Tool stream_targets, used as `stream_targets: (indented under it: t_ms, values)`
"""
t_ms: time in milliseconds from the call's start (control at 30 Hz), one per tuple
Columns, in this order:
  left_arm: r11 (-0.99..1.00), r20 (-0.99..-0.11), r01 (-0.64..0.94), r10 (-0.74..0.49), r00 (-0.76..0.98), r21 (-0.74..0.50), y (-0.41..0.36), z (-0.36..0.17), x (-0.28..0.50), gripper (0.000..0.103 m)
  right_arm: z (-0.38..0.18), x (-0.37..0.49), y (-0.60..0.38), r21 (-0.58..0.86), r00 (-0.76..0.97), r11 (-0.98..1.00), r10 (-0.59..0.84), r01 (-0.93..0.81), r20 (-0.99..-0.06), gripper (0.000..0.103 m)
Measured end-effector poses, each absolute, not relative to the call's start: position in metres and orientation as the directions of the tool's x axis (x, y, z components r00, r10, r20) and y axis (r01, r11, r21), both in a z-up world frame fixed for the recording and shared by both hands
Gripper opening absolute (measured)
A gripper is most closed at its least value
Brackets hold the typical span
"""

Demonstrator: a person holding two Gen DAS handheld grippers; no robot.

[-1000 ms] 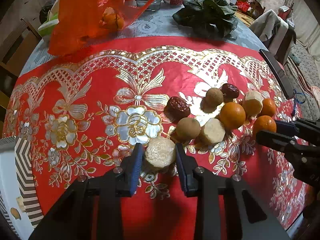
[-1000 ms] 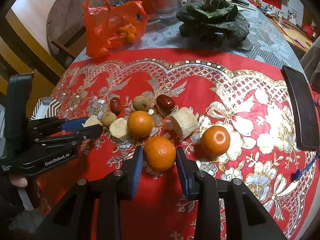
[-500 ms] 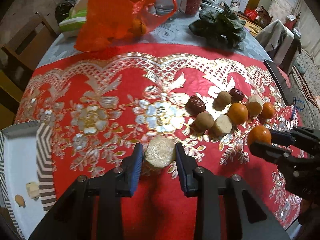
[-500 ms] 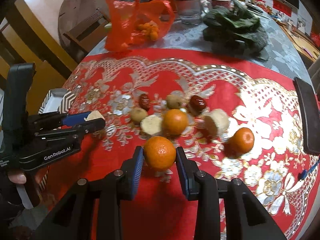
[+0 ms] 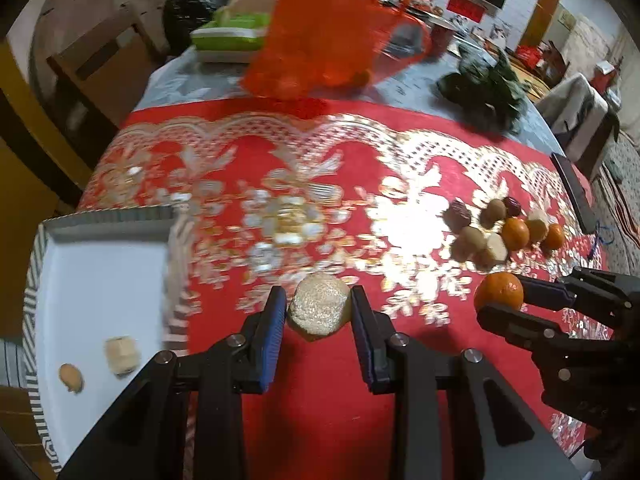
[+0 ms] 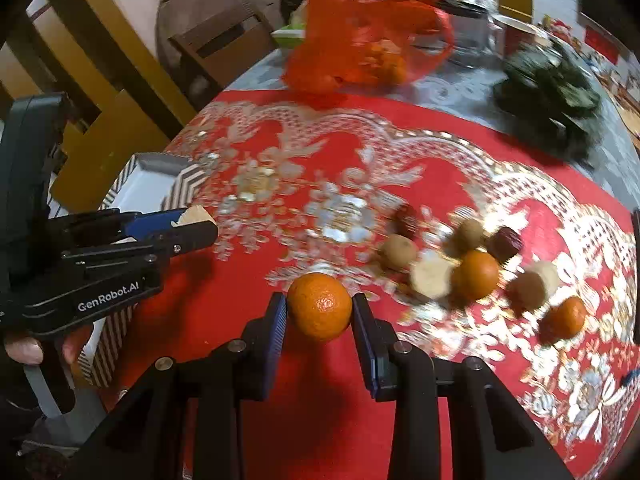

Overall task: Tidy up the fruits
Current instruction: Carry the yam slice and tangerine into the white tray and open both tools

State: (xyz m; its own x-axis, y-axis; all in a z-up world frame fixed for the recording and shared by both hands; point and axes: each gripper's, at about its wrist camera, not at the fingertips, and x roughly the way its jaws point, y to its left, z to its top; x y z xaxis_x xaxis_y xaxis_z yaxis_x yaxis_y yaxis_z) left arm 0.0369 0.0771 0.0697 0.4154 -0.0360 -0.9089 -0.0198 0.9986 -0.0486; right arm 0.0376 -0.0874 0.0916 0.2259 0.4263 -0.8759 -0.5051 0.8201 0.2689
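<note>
The left gripper (image 5: 319, 312) is clenched on a pale, rough-cut fruit chunk (image 5: 319, 310), both blue pads pressing its sides, and it carries the piece above the red patterned tablecloth (image 5: 320, 400). Off to that gripper's left sits a white tray (image 5: 100, 280) with a striped rim, and inside it lie a small pale cube (image 5: 122, 354) and a tan piece (image 5: 71, 377) (both near the tray's nearer end, just apart from each other). To the left gripper's right, the right gripper (image 6: 319, 312) grasps a mandarin (image 6: 320, 306) between its pads, also held clear of the cloth.

Ahead and to the right of the right gripper, the remaining fruit pile (image 6: 472, 264) rests on the cloth: oranges, pale chunks, brown round fruits and dark red dates, close together and blurred. Farther ahead of both grippers, past the cloth's edge, stands an orange plastic bag (image 6: 372, 40) with fruit inside, and dark leafy greens (image 6: 548, 96) lie to its right. A person's fingers (image 6: 24, 350) wrap the left gripper's handle.
</note>
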Motion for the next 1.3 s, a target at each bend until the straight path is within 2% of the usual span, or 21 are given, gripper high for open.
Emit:
stream_targets:
  t_ms: [700,1033,1300]
  values:
    - [0.974,-0.905,-0.217,0.042,0.423,-0.057,0.194,0.082,-0.004,0.032,0.106,0.020,0.027,0.274,0.148,0.694,0.483,-0.665,-0.863,0.036]
    - [0.948,-0.925,-0.314,0.075,0.373,-0.050,0.245,0.066,-0.045,0.032,0.109,0.004,0.105,0.279,0.078,0.579,0.515,-0.766,-0.854,0.036]
    - [0.930,-0.943,-0.363,0.079,0.324,-0.047,0.266,0.047,-0.076,0.032,0.086,-0.008,0.153,0.303,-0.015,0.505,0.497,-0.808,-0.868,0.036]
